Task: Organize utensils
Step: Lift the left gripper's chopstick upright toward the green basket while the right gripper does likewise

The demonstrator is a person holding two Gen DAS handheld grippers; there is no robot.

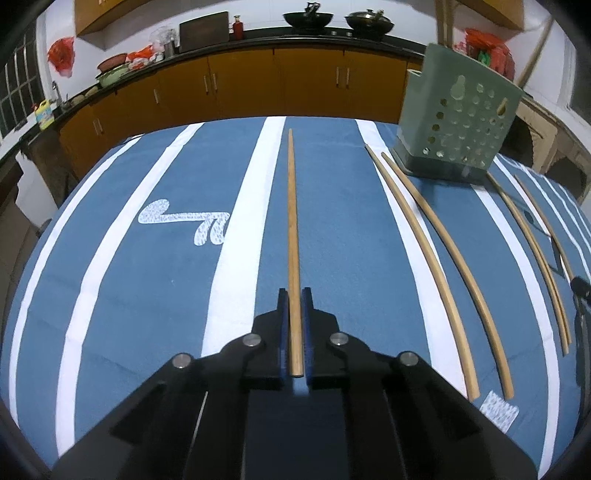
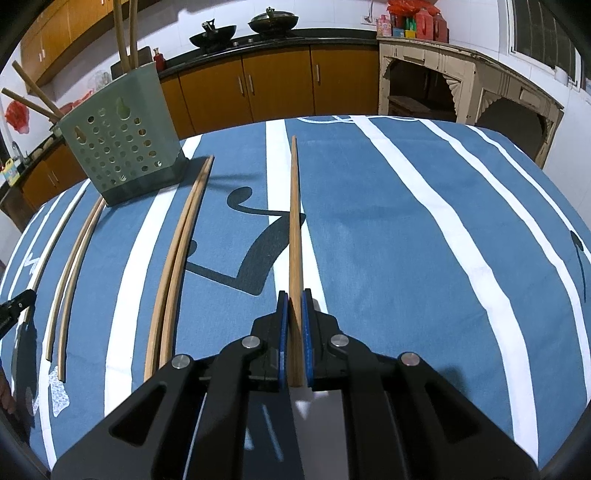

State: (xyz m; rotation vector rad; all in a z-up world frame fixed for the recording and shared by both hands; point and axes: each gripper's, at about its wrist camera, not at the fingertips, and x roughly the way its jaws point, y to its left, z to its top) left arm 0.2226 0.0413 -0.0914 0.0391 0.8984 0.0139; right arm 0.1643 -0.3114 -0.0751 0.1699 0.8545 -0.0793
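My left gripper (image 1: pixel 294 295) is shut on a wooden chopstick (image 1: pixel 292 221) that points straight ahead over the striped cloth. My right gripper (image 2: pixel 294 297) is shut on another wooden chopstick (image 2: pixel 294 206), also pointing ahead. A green perforated utensil holder (image 1: pixel 456 118) stands at the far right in the left wrist view and at the far left in the right wrist view (image 2: pixel 122 147), with several chopsticks standing in it. Loose chopsticks lie on the cloth: a pair (image 1: pixel 436 258) right of my left gripper, and a pair (image 2: pixel 181 251) left of my right gripper.
The table carries a blue cloth with white stripes (image 1: pixel 147 277). More chopsticks (image 2: pixel 72 266) lie near the holder. The other gripper's tip shows at the left edge (image 2: pixel 16 301). Orange kitchen cabinets (image 1: pixel 258 81) and woks (image 1: pixel 306 18) stand behind the table.
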